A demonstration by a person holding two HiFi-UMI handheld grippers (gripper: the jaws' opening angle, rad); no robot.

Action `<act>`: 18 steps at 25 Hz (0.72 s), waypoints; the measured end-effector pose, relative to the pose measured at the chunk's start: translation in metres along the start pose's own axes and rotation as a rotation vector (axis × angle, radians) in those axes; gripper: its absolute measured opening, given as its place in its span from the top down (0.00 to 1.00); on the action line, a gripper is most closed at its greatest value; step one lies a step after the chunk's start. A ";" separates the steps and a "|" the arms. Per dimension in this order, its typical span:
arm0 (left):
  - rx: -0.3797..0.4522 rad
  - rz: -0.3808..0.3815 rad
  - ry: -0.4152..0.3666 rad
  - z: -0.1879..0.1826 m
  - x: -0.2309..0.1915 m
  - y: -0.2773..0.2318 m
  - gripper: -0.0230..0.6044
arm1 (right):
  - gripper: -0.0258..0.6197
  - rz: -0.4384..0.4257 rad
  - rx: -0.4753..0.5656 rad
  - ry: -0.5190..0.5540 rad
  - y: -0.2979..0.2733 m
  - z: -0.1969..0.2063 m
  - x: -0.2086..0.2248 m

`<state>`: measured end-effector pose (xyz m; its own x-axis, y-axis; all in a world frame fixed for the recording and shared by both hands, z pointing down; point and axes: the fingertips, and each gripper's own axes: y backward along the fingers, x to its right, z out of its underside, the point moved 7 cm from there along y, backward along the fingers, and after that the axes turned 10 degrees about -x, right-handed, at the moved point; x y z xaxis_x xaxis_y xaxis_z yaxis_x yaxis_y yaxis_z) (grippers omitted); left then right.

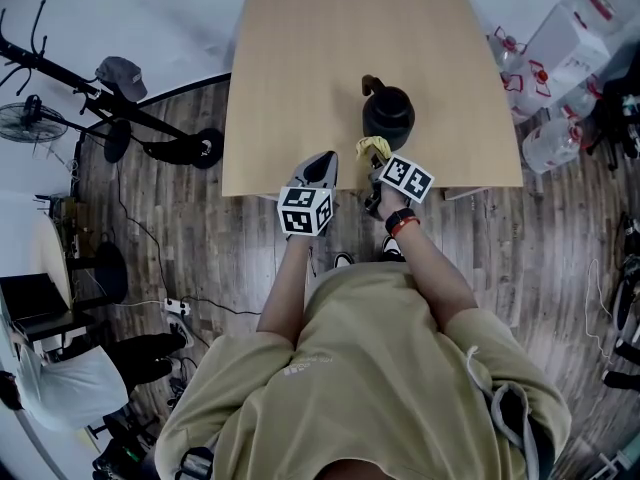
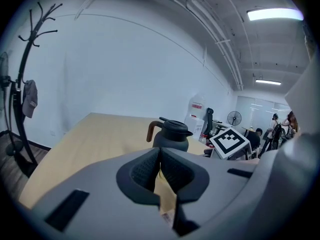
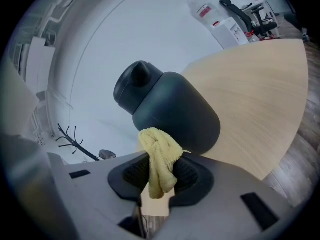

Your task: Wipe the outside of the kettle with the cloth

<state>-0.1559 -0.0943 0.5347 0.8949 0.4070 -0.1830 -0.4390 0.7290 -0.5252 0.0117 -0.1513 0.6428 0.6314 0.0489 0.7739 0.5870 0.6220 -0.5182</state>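
Observation:
A dark kettle [image 1: 388,113] with a brown handle stands on the wooden table [image 1: 300,78], near its front edge. My right gripper [image 1: 372,158] is shut on a yellow cloth [image 1: 373,147] and holds it just in front of the kettle's near side. In the right gripper view the cloth [image 3: 159,160] bunches between the pads, close to the kettle's body [image 3: 172,111]. My left gripper [image 1: 318,172] is shut with nothing in it, at the table's front edge, left of the kettle [image 2: 170,134].
A coat stand [image 1: 110,108] and a fan [image 1: 30,123] are on the floor to the left. Water bottles and white boxes [image 1: 560,58] stand right of the table. A desk with a laptop [image 1: 35,303] is at the lower left.

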 end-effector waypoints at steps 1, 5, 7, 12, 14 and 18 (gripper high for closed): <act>-0.002 0.003 -0.001 0.000 0.002 -0.002 0.92 | 0.79 -0.007 -0.001 -0.008 0.001 0.000 0.002; -0.009 0.014 -0.004 0.002 0.010 -0.008 0.92 | 0.79 -0.027 -0.005 -0.038 0.007 -0.001 0.010; -0.010 0.019 -0.005 0.002 0.014 -0.011 0.92 | 0.79 -0.031 -0.008 -0.048 0.011 -0.002 0.015; -0.017 0.034 -0.010 0.002 0.025 -0.019 0.92 | 0.79 -0.027 -0.008 -0.059 0.020 -0.007 0.025; -0.020 0.040 -0.012 0.003 0.029 -0.022 0.92 | 0.79 -0.026 -0.006 -0.060 0.023 -0.009 0.030; -0.026 0.050 -0.014 0.003 0.035 -0.028 0.92 | 0.79 -0.026 -0.003 -0.069 0.030 -0.013 0.039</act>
<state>-0.1124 -0.0985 0.5455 0.8708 0.4499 -0.1980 -0.4803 0.6933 -0.5372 0.0601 -0.1411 0.6524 0.5796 0.0867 0.8103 0.6042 0.6215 -0.4987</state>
